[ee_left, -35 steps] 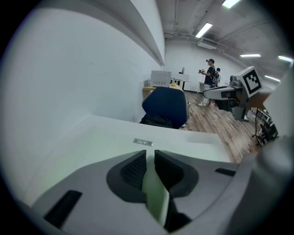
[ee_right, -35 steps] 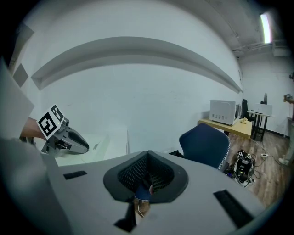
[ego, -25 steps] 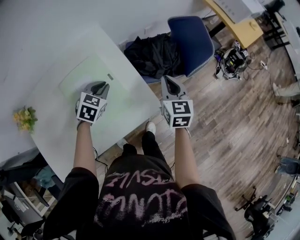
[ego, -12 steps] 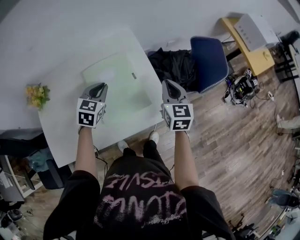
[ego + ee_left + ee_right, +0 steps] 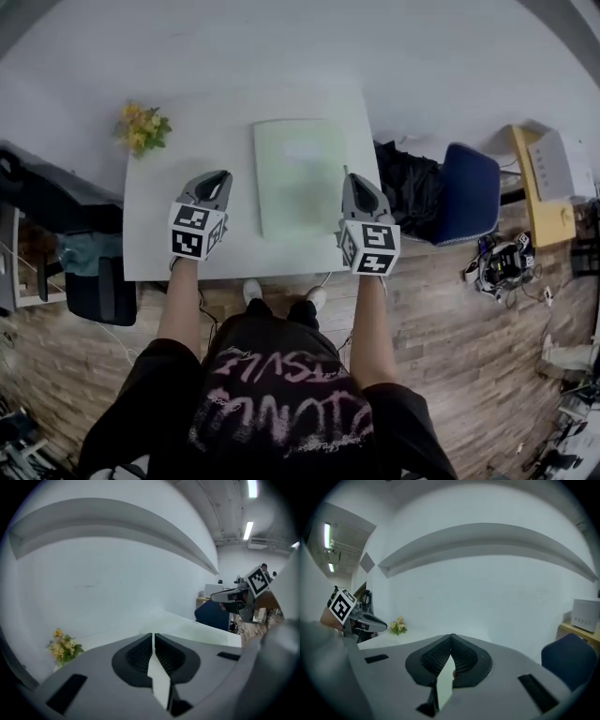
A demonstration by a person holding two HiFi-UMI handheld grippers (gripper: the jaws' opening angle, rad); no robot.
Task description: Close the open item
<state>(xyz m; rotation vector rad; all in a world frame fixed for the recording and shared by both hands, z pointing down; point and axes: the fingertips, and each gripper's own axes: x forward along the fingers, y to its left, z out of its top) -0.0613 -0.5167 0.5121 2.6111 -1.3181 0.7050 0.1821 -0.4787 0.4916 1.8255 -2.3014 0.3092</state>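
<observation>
Jaws pressed together, empty, on left gripper (image 5: pixel 216 178) and right gripper (image 5: pixel 356 180). One pale green folder (image 5: pixel 298 169) lies flat on the bench (image 5: pixel 183 136), between them.

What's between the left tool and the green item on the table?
Only a bare strip of white table, seen in the head view; the left tool is held just left of the green item.

Both arms are extended forward, roughly parallel and bare below the sleeves. The left forearm (image 5: pixel 178 305) carries the left gripper (image 5: pixel 221 175), and the right forearm (image 5: pixel 367 314) carries the right gripper (image 5: pixel 350 177). The two grippers sit level with each other and well apart, tips pointing to the far side. The left gripper's jaws stand together at a thin slit with nothing between them. The right gripper's jaws meet at the tips, also empty.
</observation>
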